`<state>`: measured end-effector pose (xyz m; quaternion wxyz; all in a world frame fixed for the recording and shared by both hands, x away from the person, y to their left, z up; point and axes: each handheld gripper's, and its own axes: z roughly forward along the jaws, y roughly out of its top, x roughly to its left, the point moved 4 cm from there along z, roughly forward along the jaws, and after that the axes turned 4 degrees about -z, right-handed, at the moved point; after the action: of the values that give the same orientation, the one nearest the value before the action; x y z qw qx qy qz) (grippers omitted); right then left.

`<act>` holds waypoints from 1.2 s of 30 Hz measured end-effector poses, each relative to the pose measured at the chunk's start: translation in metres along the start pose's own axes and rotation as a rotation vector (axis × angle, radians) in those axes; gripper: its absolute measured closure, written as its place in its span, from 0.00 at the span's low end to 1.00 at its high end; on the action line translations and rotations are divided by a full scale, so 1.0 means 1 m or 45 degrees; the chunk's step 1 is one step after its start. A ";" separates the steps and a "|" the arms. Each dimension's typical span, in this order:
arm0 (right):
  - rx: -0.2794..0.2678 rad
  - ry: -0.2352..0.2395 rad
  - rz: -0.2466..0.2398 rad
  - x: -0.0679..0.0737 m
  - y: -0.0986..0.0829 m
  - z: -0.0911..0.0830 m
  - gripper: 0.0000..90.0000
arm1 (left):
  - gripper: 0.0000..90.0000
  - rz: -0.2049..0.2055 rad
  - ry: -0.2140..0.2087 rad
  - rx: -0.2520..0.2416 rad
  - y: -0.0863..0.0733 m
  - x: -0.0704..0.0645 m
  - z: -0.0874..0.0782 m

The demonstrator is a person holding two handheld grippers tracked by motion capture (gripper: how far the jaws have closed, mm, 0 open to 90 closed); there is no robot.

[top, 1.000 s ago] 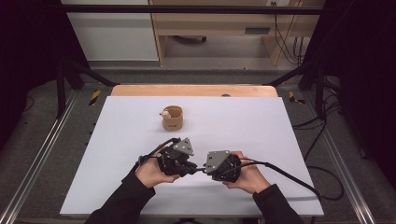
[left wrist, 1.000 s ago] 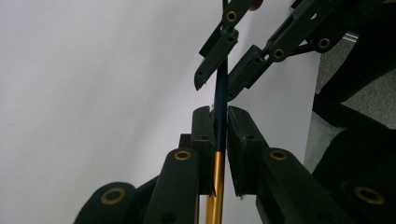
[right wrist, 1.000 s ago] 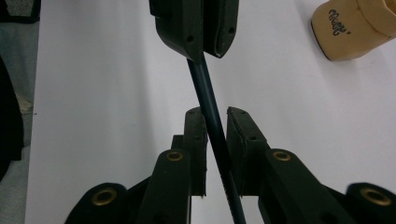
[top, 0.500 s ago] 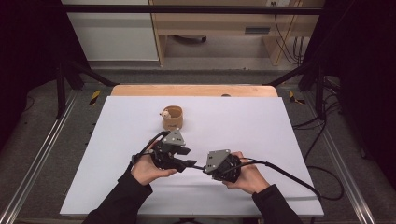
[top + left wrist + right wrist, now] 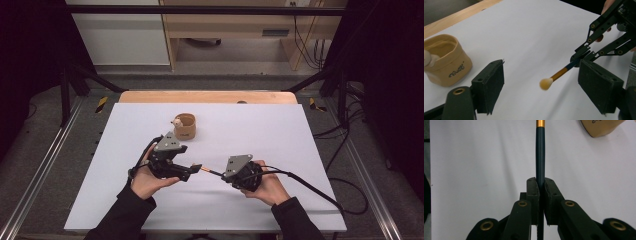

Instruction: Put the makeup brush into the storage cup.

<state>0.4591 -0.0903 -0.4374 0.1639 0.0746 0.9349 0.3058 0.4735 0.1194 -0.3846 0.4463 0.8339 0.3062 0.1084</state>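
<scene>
The support is a rectangular table with a flat white matte top (image 5: pixel 280 130). Along its far edge, at 12 o'clock, a narrow strip of light wood (image 5: pixel 150 96) is visible beyond the white surface.

Directly on the white top stands one thing: a small round tan container with soft-looking walls and dark printed letters on its side (image 5: pixel 185 126). It stands upright, at about 11 o'clock from the centre of the table. Something small and pale (image 5: pixel 177 121) is at its rim on the 9 o'clock side; what it is, I cannot tell.
</scene>
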 end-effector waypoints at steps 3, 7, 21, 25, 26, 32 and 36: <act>-0.017 -0.020 0.027 -0.002 -0.003 -0.002 0.93 | 0.21 -0.024 0.020 -0.023 -0.004 0.004 -0.004; -0.031 -0.046 0.076 -0.006 -0.008 -0.004 0.93 | 0.18 -0.054 0.023 -0.067 -0.009 0.007 -0.009; -0.132 -0.103 0.215 -0.006 -0.017 -0.006 0.93 | 0.17 -0.127 0.063 -0.151 -0.025 0.014 -0.016; -0.162 -0.114 0.230 -0.005 -0.015 -0.006 0.93 | 0.16 -0.146 0.075 -0.181 -0.029 0.016 -0.016; -0.173 -0.113 0.232 -0.006 -0.015 -0.006 0.93 | 0.16 -0.157 0.074 -0.194 -0.030 0.016 -0.016; -0.226 -0.137 0.255 -0.006 -0.013 -0.011 0.93 | 0.15 -0.180 0.076 -0.219 -0.036 0.016 -0.015; -0.260 -0.146 0.283 -0.007 -0.012 -0.012 0.93 | 0.14 -0.193 0.076 -0.230 -0.037 0.016 -0.013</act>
<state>0.4610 -0.1080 -0.4340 0.1887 0.1780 0.8741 0.4107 0.4650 0.1532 -0.4082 0.5171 0.7612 0.3704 0.1262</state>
